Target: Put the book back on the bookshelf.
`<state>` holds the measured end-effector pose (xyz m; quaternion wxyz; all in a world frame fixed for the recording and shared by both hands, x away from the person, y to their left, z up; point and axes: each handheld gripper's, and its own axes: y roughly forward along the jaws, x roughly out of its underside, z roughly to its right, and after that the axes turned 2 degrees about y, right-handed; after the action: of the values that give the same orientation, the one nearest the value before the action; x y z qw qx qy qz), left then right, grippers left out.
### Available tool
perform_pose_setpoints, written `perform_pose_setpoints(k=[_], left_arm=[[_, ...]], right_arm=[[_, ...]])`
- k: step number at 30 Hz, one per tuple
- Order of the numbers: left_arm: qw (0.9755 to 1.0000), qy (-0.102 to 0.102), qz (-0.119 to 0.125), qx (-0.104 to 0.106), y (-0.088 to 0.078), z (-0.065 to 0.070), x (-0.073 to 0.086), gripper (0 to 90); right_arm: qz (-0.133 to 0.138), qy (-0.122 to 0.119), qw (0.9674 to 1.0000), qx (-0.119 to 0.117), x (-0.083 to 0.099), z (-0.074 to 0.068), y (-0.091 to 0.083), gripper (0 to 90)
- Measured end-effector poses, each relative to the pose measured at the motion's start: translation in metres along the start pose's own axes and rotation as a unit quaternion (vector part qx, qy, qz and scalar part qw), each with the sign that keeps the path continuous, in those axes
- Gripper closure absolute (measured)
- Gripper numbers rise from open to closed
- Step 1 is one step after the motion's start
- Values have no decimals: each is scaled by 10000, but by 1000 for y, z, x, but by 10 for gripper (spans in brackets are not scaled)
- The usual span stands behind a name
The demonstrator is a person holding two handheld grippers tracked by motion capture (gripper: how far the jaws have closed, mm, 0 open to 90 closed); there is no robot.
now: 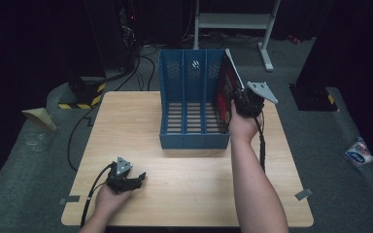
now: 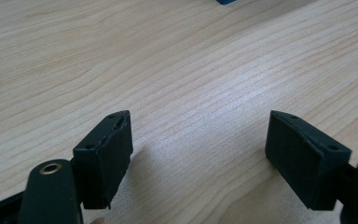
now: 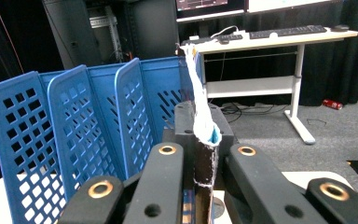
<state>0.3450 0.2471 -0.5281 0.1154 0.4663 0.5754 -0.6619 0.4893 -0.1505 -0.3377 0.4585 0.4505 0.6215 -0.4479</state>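
1. The right gripper (image 1: 239,103) is clamped on the edge of a thin red-and-black covered book (image 1: 226,86), holding it upright at the right end of the blue plastic three-slot file rack (image 1: 190,114), probably so it can slide into the slot just left of the gripper (its worn white spine faces the camera).
2. The left gripper (image 1: 137,178) rests with jaws apart and empty on the light wooden table (image 1: 194,194), well clear, likely waiting.

Book's (image 3: 204,116) lower edge — hidden between the right hand-held gripper's (image 3: 204,172) jaws.
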Motion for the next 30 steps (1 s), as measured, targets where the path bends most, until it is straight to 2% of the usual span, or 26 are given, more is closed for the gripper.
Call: perform_pose_setpoints(k=[7, 14, 30], left_arm=[[10000, -1, -4, 28, 0, 0, 0, 233], [10000, 18, 1, 31, 0, 0, 0, 233], [10000, 21, -6, 23, 0, 0, 0, 233]], right_arm=[[117, -43, 9999, 49, -4, -4, 9, 865], [34, -130, 9998, 132, 4, -4, 15, 864], [108, -104, 9998, 134, 6, -2, 15, 864]])
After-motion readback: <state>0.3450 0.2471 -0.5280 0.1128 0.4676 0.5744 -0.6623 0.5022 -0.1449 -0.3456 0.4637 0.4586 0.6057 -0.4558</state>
